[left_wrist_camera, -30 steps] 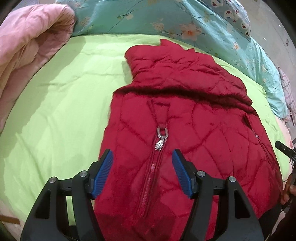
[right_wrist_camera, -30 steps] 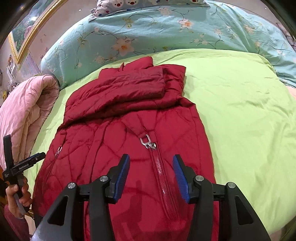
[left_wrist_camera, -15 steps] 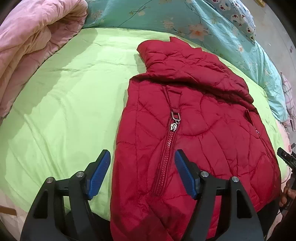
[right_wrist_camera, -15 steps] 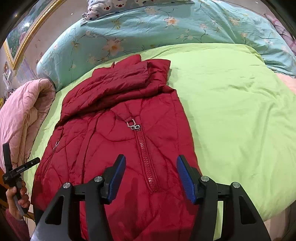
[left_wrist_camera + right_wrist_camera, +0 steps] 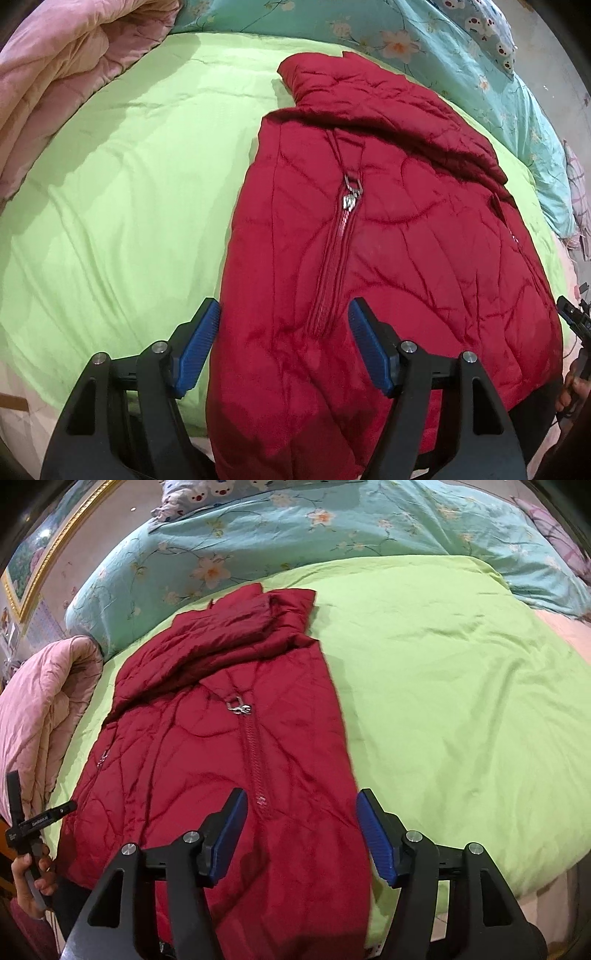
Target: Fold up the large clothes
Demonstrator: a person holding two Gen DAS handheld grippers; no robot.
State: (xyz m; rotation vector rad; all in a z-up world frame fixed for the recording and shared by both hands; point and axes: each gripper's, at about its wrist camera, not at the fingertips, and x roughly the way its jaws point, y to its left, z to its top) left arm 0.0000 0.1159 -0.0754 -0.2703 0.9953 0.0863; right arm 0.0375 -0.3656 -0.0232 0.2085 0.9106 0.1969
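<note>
Both views have slid toward the zipped, quilted red jacket's (image 5: 388,258) outer edges; left gripper (image 5: 284,347) spread, right gripper (image 5: 299,834) opening, both empty.

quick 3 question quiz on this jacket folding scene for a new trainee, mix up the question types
1. True or false: the red jacket lies zipped on the green sheet.
2. The rolled pink quilt sits at which side of the jacket in the right wrist view? A) left B) right C) on top of it
3. Fill in: the left gripper has its jaws apart, straddling the jacket's ___ near the hem.

Key: 1 true; 2 A; 3 zipper
</note>
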